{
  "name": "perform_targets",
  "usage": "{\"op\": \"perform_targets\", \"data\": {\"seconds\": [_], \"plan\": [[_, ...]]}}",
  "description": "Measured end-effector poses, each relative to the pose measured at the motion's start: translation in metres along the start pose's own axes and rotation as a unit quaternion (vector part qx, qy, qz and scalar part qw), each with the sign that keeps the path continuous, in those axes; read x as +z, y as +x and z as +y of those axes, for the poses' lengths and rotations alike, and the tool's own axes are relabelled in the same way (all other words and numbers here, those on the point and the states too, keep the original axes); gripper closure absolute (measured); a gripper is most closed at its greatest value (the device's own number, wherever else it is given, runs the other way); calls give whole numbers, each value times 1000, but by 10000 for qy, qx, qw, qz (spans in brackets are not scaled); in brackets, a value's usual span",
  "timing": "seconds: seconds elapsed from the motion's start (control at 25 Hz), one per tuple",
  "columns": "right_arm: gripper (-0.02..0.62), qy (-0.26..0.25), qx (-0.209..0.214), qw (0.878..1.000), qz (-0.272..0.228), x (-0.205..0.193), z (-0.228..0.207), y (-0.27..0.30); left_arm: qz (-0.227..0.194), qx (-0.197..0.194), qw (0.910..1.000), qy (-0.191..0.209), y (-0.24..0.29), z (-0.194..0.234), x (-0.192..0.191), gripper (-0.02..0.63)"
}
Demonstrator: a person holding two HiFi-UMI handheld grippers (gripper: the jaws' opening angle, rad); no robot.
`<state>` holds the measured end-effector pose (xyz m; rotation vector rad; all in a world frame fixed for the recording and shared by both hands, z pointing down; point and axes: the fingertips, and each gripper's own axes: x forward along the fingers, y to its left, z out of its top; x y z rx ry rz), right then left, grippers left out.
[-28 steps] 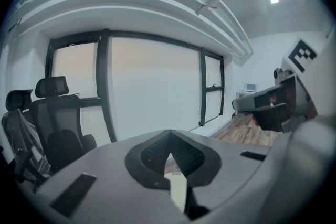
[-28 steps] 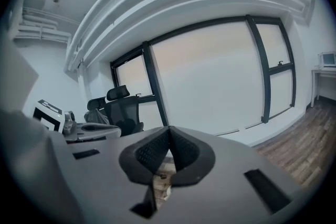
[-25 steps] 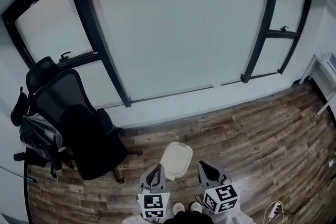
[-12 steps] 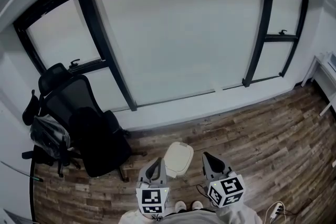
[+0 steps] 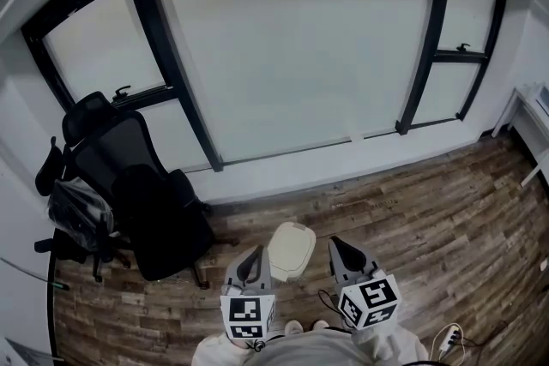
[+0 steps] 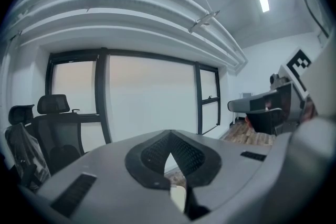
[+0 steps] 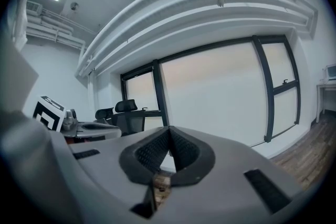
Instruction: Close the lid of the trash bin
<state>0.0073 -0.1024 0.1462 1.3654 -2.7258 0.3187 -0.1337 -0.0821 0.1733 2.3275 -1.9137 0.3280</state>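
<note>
A small trash bin with a cream lid (image 5: pixel 292 251) stands on the wood floor just ahead of the person's feet. From above, the lid looks flat over the bin. My left gripper (image 5: pixel 254 257) hangs just left of the bin and my right gripper (image 5: pixel 337 248) just right of it; neither touches it. In the left gripper view the jaws of the left gripper (image 6: pixel 168 139) meet at the tips with nothing between them, and a cream sliver of the lid (image 6: pixel 179 198) shows below. The right gripper (image 7: pixel 169 131) is likewise shut and empty, with floor under it.
A black office chair (image 5: pixel 141 201) with a bag hung on it stands left of the bin, near the window wall (image 5: pixel 292 56). A white desk (image 5: pixel 533 111) is at the far right. Cables and a power strip (image 5: pixel 446 340) lie at bottom right.
The head view has shifted slightly, so the bin sits a little higher in the frame. Both grippers stay shut on either side of the bin.
</note>
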Motion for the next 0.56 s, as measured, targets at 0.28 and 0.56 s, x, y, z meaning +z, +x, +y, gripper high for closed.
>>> {"op": "perform_targets", "data": {"seconds": [0.28, 0.56], "plan": [[572, 29, -40, 10000, -20, -4, 3, 4, -109, -20, 9999, 118, 0, 8, 1, 598], [572, 5, -38, 10000, -12, -3, 11, 16, -216, 28, 9994, 271, 7, 25, 4, 598]]}}
